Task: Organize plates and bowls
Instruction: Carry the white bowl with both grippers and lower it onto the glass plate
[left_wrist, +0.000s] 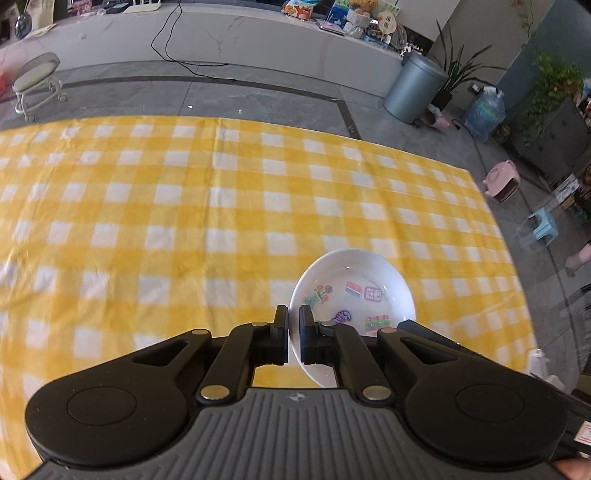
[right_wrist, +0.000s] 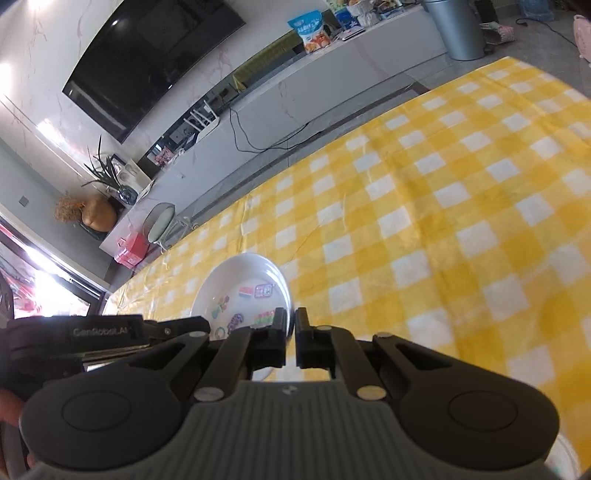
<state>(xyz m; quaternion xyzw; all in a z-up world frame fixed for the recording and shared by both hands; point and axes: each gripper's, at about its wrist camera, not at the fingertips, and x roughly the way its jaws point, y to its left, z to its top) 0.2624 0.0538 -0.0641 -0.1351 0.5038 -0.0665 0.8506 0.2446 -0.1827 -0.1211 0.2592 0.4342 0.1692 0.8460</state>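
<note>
Both grippers pinch one white bowl (left_wrist: 352, 295) above the yellow checked tablecloth (left_wrist: 184, 221): left gripper (left_wrist: 293, 334) clamps its left rim, right gripper (right_wrist: 290, 338) clamps the opposite rim.

A big table is covered by a yellow and white checked cloth (left_wrist: 221, 206). The cloth lies flat, with a few soft wrinkles, and reaches to the far edge.
</note>
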